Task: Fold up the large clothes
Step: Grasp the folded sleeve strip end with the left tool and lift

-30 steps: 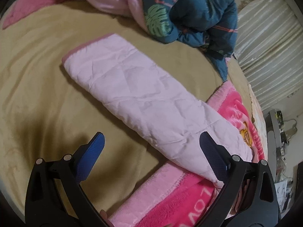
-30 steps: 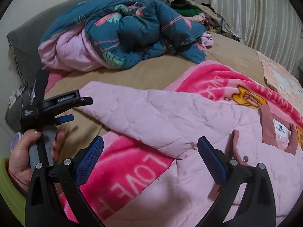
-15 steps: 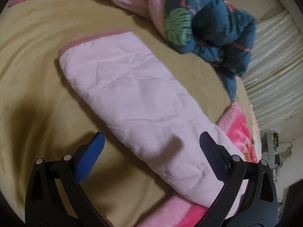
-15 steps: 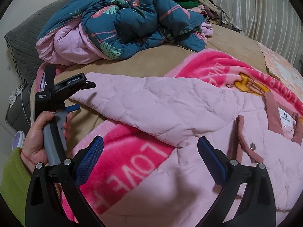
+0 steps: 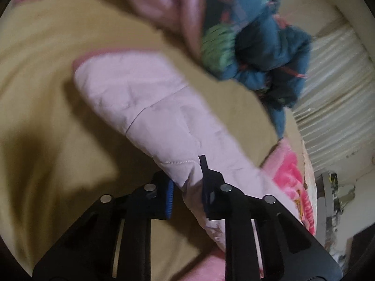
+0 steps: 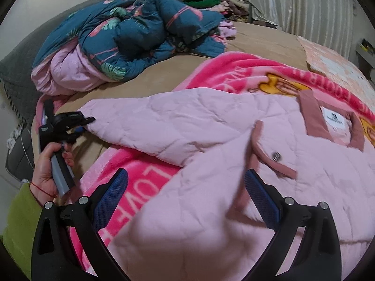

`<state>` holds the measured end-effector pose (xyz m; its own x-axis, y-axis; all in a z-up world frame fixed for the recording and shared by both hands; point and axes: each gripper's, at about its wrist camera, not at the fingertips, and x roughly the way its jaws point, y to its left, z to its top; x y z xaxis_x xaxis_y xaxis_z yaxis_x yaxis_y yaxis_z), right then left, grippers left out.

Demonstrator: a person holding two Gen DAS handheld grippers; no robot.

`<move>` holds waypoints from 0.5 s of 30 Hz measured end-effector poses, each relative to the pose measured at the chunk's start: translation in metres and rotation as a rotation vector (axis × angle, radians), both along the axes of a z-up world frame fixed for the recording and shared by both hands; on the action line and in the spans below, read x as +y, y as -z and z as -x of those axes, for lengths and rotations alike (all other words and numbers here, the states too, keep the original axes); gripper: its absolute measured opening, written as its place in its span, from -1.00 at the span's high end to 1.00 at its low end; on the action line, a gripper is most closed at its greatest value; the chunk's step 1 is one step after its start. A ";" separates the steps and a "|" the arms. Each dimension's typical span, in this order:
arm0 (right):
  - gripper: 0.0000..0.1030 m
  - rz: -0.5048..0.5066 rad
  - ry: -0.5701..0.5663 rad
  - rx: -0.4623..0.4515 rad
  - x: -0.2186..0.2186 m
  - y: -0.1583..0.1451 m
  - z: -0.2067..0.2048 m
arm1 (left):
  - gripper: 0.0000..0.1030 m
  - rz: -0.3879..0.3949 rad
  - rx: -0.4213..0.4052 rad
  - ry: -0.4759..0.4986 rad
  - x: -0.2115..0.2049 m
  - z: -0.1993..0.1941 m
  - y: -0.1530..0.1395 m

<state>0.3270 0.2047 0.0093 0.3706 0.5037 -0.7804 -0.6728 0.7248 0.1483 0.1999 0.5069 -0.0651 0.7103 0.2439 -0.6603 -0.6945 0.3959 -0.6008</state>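
lying spread over a bright pink blanket (image 6: 145, 182) and a tan bedsheet (image 6: 264, 39), the pink quilted jacket (image 6: 234, 164) fills most of the right wrist view, its collar with a white label to the right and one sleeve (image 6: 150, 121) stretched out leftward across the bed. the left gripper (image 5: 186, 190) is clenched on that sleeve (image 5: 150, 107): in its own view the two blue-padded fingers pinch a fold of the pink fabric between them, partway along the sleeve, with the cuff end reaching away over the tan sheet (image 5: 42, 75). from the right wrist view the same left gripper (image 6: 88, 120) sits at the sleeve's outer end, held by a hand (image 6: 48, 171) in a green cuff. the right gripper (image 6: 186, 196) is released, its fingers spread wide apart above the jacket's body near the front edge, touching no fabric that can be made out. a crumpled teal floral duvet (image 6: 145, 30) lies heaped well beyond the jacket, near a grey headboard (image 6: 16, 65).
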 end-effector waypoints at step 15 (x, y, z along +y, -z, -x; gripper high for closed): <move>-0.92 -0.070 0.135 0.001 -0.082 -0.015 0.009 | 0.87 -0.259 -0.229 0.178 -0.084 -0.011 -0.131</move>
<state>0.3178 0.1227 0.0239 0.4383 0.5027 -0.7451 -0.5698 0.7965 0.2023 0.2107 0.4229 0.0654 0.8784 0.2411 -0.4126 -0.4607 0.6569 -0.5969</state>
